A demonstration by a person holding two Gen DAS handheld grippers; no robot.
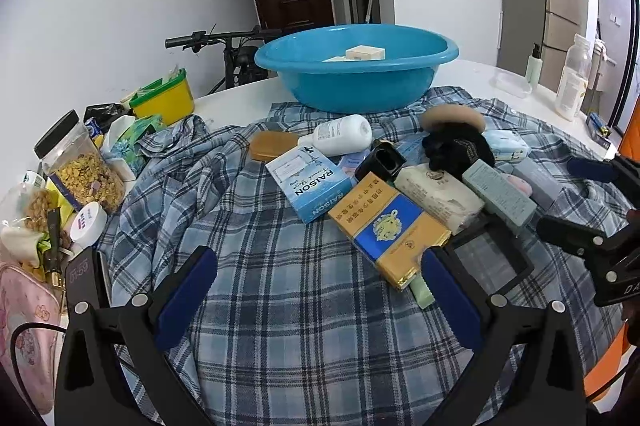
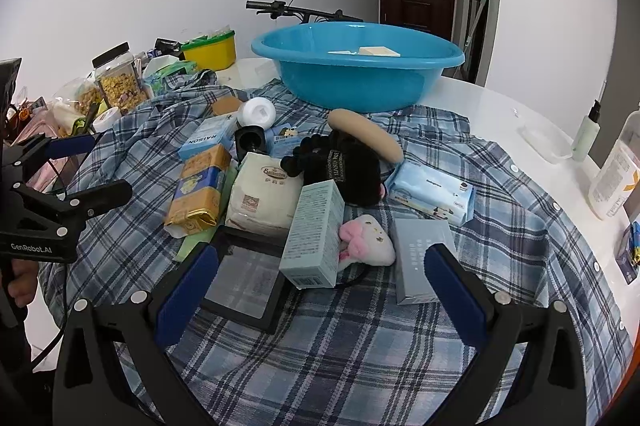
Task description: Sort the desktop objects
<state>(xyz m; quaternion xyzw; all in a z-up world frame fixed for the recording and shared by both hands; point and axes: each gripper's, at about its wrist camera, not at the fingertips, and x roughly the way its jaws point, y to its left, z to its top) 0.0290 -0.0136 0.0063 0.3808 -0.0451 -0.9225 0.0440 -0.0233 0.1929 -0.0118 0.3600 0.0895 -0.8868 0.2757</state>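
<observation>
A pile of small items lies on a blue plaid cloth (image 1: 280, 306): a gold and blue packet (image 1: 390, 228), a light blue RAISON box (image 1: 310, 184), a white bottle (image 1: 340, 136), a white bag (image 2: 266, 194), a teal box (image 2: 316, 236), a grey box (image 2: 418, 260), a pink plush (image 2: 366, 240), a black frame (image 2: 244, 280) and a black furry item (image 2: 344, 166). A blue basin (image 1: 356, 74) behind holds pale boxes. My left gripper (image 1: 320, 292) is open and empty, near the gold packet. My right gripper (image 2: 320, 286) is open and empty, in front of the teal box.
At the left edge stand a cereal jar (image 1: 82, 166), a yellow tub (image 1: 164, 98), a white jar (image 1: 88, 224) and a pink pouch (image 1: 24, 322). At the right stand bottles (image 2: 614, 170) and a clear lid (image 2: 546, 142). A bicycle (image 1: 232, 46) is behind the table.
</observation>
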